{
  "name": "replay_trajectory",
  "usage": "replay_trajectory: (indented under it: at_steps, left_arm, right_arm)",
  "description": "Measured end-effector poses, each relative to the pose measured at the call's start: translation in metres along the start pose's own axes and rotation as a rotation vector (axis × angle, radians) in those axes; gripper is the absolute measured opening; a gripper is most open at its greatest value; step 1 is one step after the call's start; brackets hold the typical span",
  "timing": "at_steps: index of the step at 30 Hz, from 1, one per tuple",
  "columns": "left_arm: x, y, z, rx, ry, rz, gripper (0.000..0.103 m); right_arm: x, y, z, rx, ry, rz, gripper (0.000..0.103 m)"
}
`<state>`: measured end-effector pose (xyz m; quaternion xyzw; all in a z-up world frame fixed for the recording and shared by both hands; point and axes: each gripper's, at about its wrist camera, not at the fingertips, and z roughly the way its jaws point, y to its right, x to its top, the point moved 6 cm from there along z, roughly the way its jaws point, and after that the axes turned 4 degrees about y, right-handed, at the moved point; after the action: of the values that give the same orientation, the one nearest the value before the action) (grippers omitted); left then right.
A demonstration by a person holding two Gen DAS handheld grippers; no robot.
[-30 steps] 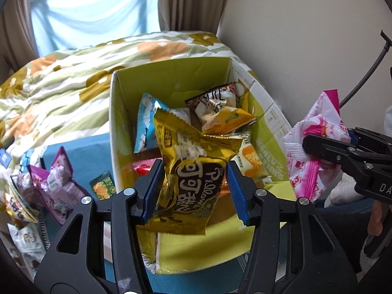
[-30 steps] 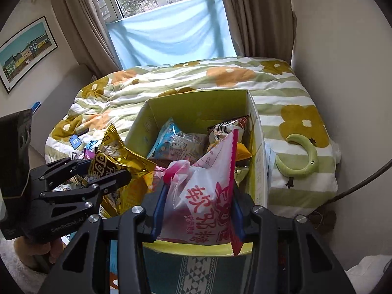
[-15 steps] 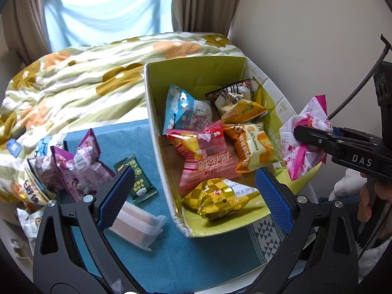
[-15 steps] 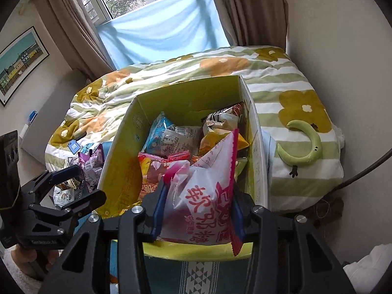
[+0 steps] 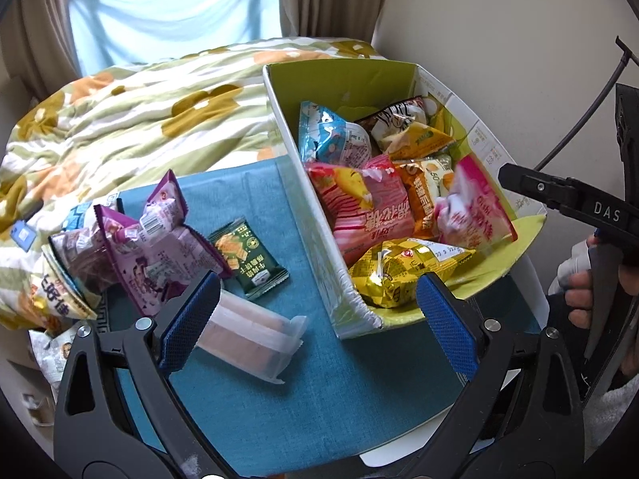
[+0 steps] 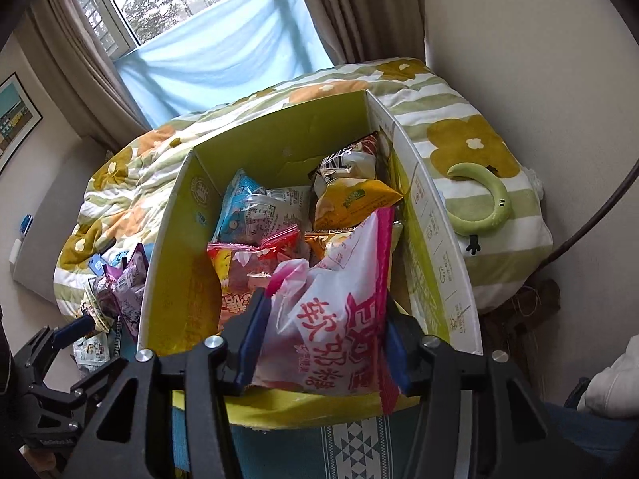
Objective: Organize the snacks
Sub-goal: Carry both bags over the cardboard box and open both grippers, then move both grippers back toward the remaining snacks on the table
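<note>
A green cardboard box [image 5: 343,80] [image 6: 187,247] holds several snack bags, with a gold bag [image 5: 403,269] at its near end. My left gripper [image 5: 315,319] is open and empty, above the blue cloth beside the box. My right gripper [image 6: 319,343] is shut on a pink and white candy bag [image 6: 339,311] over the box's near end. In the left wrist view that bag [image 5: 473,211] looks blurred and low inside the box, below the right gripper's fingers [image 5: 559,193].
On the blue cloth [image 5: 319,379] left of the box lie purple bags [image 5: 151,235], a dark green packet [image 5: 247,257], a clear wrapped pack [image 5: 251,333] and more bags at the left edge. A flowered quilt [image 5: 120,119] lies behind. A green ring [image 6: 485,199] rests right of the box.
My left gripper opened, dropped the gold bag into the box, and pulled back left. My right gripper has brought the pink bag down over the box.
</note>
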<state>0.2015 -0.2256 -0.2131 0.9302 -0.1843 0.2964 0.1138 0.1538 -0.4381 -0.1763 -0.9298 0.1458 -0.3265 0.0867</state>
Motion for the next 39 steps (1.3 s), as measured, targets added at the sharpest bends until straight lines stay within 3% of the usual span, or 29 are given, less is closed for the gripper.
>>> replay_trajectory:
  at_steps: [1,3,12,22,32,39]
  left_arm:
    - [-0.003,-0.001,0.000,-0.006,-0.003,0.001,0.098]
    - [-0.010,0.000,-0.002,-0.022,-0.008,0.002,0.098]
    - [-0.028,0.011,-0.034,-0.002,0.015,-0.032,0.098]
    - [-0.039,0.013,-0.090,0.058,0.102,-0.103,0.098]
    - [-0.068,-0.039,-0.157,0.231,0.192,-0.240,0.098]
    - [-0.096,-0.091,-0.185,0.342,0.206,-0.337,0.098]
  right_arm:
    - [-0.001,0.001,-0.003,-0.003,0.017,0.008,0.098]
    - [-0.004,0.002,-0.010,-0.005,0.050,0.031,0.102]
    - [-0.026,-0.005,-0.039,0.008,0.074,-0.003,0.102]
    - [-0.033,-0.016,-0.078,0.064,0.084,-0.077,0.102]
    - [-0.031,-0.055,-0.110,0.168,0.130,-0.185,0.102]
    - [-0.033,-0.098,-0.109,0.267,0.122,-0.281,0.102]
